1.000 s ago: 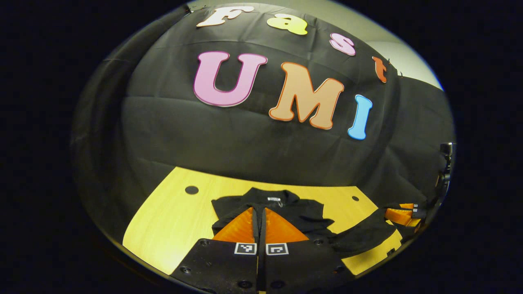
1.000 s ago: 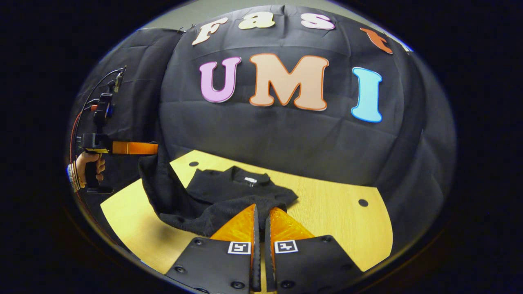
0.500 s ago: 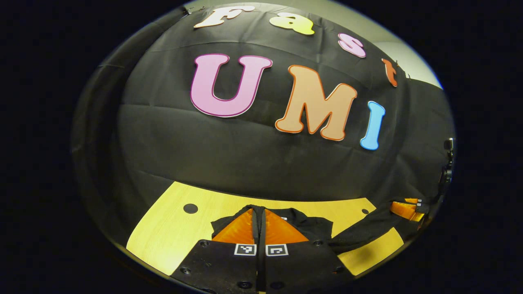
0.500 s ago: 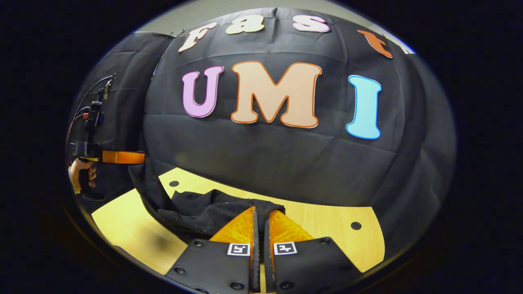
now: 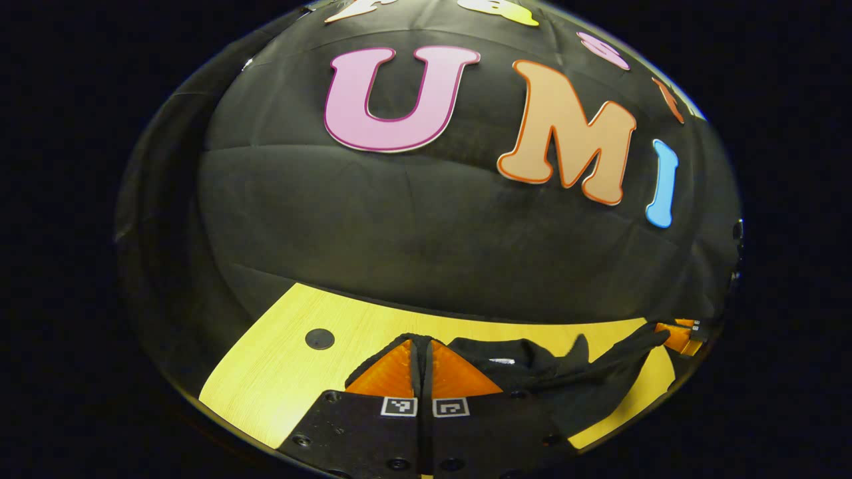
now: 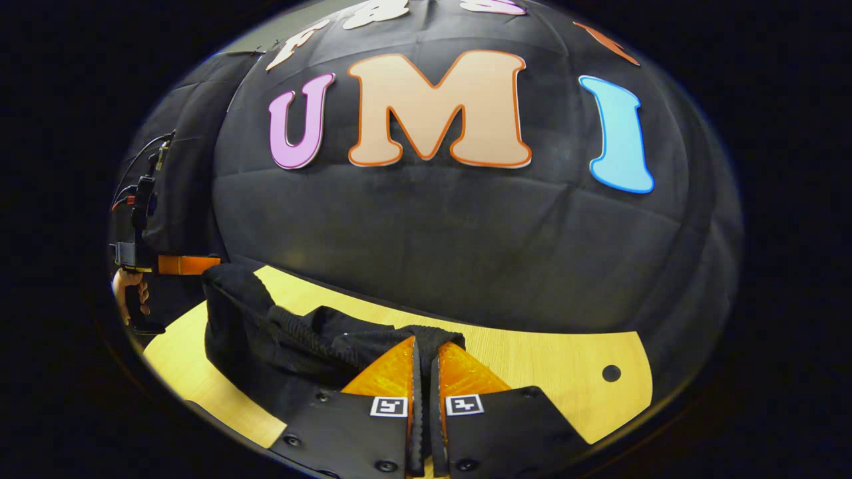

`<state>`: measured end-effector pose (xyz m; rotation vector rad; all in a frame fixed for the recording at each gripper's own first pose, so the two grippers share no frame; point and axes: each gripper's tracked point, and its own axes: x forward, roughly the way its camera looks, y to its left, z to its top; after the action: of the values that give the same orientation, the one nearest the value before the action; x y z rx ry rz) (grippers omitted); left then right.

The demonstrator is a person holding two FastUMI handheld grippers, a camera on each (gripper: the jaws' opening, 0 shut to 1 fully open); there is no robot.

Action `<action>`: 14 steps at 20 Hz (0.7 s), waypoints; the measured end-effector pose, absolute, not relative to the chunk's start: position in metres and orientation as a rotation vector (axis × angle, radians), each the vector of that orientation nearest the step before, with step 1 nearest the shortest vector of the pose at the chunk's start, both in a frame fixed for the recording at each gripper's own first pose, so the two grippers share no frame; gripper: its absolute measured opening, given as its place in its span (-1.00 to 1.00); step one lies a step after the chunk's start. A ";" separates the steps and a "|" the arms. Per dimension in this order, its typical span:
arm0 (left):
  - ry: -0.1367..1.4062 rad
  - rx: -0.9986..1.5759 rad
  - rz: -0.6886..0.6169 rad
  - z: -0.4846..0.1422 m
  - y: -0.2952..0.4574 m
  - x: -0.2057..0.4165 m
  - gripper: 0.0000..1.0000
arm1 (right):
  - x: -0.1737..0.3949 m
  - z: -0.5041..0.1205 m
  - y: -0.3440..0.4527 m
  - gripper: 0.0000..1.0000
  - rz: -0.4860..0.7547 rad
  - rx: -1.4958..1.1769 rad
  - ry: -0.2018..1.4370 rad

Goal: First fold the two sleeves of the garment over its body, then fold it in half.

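With both jaws pinched on the hem of the black garment (image 6: 293,332), left gripper (image 5: 422,362) and right gripper (image 6: 424,362) hold it lifted and slung between them across the table (image 6: 552,362), collar end lying ahead toward the table's far edge, so the half-fold carries forward.

- Black cloth wall (image 5: 413,226) hangs creased behind the table, sagging in soft folds.
- Light wooden tabletop (image 6: 546,366) glows yellow under the light, curved at its far edge.
- Dark round holes (image 5: 319,338) dot the tabletop.
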<state>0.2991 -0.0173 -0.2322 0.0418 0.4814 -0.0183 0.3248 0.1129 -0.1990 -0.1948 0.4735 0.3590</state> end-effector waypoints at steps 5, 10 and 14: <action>0.514 0.058 0.019 -0.275 -0.011 0.319 -1.00 | 0.354 -0.236 0.123 -0.82 0.363 -0.137 0.539; 0.458 0.106 0.017 -0.272 -0.013 0.336 0.40 | 0.375 -0.222 0.110 0.58 0.305 -0.094 0.473; 0.385 0.141 0.018 -0.240 -0.018 0.339 0.87 | 0.373 -0.189 0.100 0.99 0.272 -0.100 0.386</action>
<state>0.3391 -0.0182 -0.2404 0.1408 0.3850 0.0183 0.3735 0.0996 -0.1892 -0.1005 0.3862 0.2719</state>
